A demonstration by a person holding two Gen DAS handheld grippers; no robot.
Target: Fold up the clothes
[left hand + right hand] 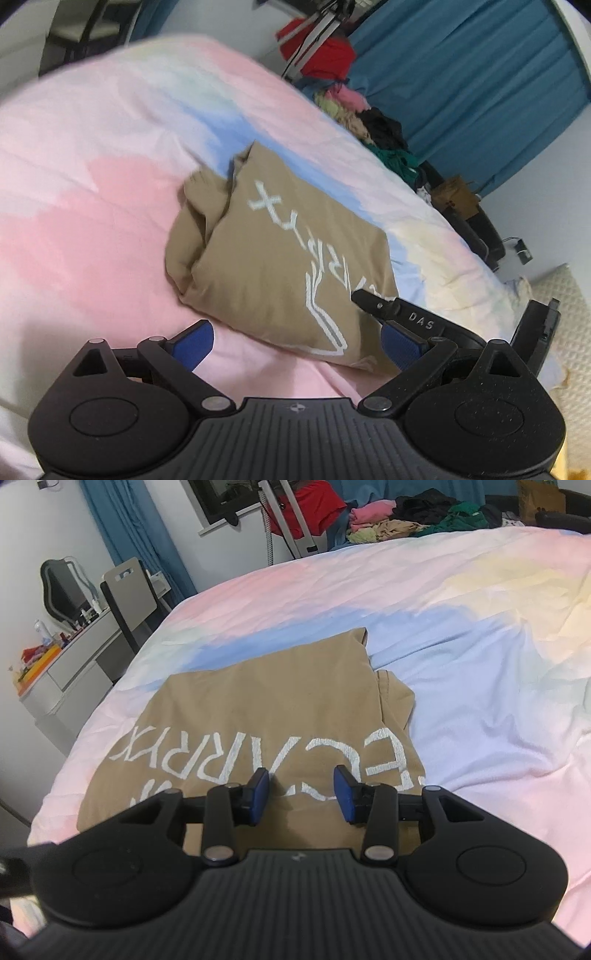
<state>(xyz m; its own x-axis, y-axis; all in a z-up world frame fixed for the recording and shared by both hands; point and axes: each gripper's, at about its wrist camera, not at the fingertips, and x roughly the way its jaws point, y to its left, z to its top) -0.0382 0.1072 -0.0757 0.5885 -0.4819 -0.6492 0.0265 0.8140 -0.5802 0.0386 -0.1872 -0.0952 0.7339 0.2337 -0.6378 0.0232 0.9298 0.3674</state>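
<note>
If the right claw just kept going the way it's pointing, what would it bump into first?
Most likely the tan shirt: the right claw hangs open just above its white lettering, angled down toward the bed. How far above is hard to judge.

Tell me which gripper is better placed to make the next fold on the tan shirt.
Probably the right gripper: its open jaws sit directly over the near edge of the tan shirt. The left gripper is open too, but off to the shirt's side above the bedsheet.

Tan shirt (pixel 266 709) with white lettering, lower middle of the frame; bedspread (pixel 480 686) is pastel pink, blue and yellow blotches; teal curtain (pixel 480 96) upper right.
</note>
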